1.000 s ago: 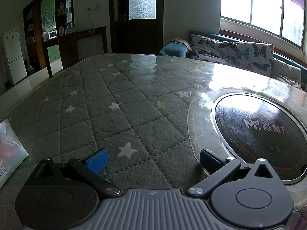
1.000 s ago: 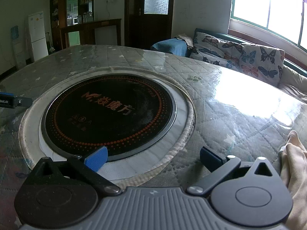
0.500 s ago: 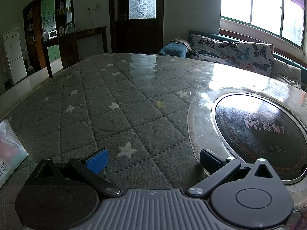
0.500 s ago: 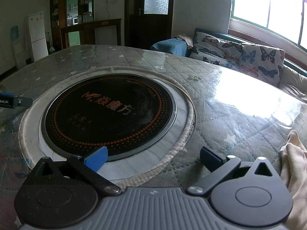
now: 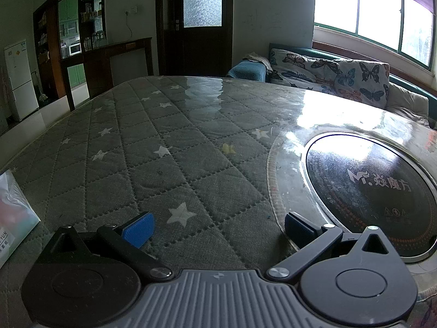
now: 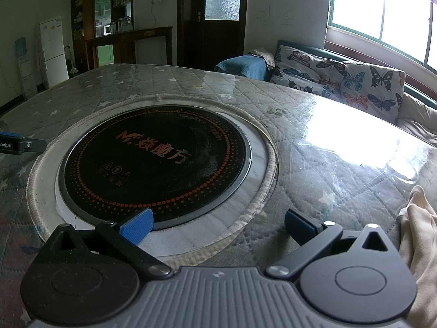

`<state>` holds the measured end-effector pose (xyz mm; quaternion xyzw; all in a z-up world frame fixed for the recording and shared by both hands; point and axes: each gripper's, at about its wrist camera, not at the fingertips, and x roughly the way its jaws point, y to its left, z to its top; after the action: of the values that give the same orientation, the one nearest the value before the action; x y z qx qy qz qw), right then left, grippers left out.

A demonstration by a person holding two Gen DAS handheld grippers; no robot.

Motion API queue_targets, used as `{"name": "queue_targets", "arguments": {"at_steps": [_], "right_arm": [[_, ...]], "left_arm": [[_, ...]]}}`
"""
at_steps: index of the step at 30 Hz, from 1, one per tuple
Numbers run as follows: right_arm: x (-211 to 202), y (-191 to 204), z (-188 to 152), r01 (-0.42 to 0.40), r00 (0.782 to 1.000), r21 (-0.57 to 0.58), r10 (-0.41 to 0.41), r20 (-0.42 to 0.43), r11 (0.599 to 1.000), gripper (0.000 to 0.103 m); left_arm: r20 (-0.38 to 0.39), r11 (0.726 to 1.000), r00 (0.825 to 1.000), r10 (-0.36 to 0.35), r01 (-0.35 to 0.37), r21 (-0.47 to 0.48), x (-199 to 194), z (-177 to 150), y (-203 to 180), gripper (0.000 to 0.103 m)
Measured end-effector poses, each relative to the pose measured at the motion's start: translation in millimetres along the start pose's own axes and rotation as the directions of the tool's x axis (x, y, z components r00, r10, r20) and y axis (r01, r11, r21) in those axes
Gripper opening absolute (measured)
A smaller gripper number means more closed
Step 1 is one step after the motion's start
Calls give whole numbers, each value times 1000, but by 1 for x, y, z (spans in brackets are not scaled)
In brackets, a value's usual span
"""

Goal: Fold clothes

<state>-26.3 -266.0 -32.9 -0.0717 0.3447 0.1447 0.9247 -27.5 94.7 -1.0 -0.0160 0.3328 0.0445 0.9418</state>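
Your left gripper (image 5: pixel 217 228) hovers low over the quilted, star-patterned bench (image 5: pixel 153 147), fingers (image 5: pixel 139 229) spread wide apart and holding nothing. At its 9 o'clock lies a plastic-wrapped packet (image 5: pixel 13 213). Your right gripper (image 6: pixel 217 225) also has its fingers (image 6: pixel 138 225) apart and empty, poised at the near rim of the round black induction cooktop (image 6: pixel 155 161) set into the bench. The cream-coloured garment (image 6: pixel 420 235) lies crumpled on the bench at the right gripper's 3 o'clock, just beside it, untouched. Farther off at 1 o'clock stands a butterfly-print sofa (image 6: pixel 341 79) under bright windows (image 6: pixel 382 13); a dark door (image 5: pixel 200 24) stands at 12 o'clock, a white refrigerator (image 5: pixel 19 79) at 10 o'clock.
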Motion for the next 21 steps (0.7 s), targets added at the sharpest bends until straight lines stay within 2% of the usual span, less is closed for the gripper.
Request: {"name": "queue_targets", "arguments": {"at_steps": [21], "right_arm": [[0,0,0,0,1000,0,0,0,1000,103]], "left_arm": [[0,1000,1000,0,0,1,1,-1,1,103]]}}
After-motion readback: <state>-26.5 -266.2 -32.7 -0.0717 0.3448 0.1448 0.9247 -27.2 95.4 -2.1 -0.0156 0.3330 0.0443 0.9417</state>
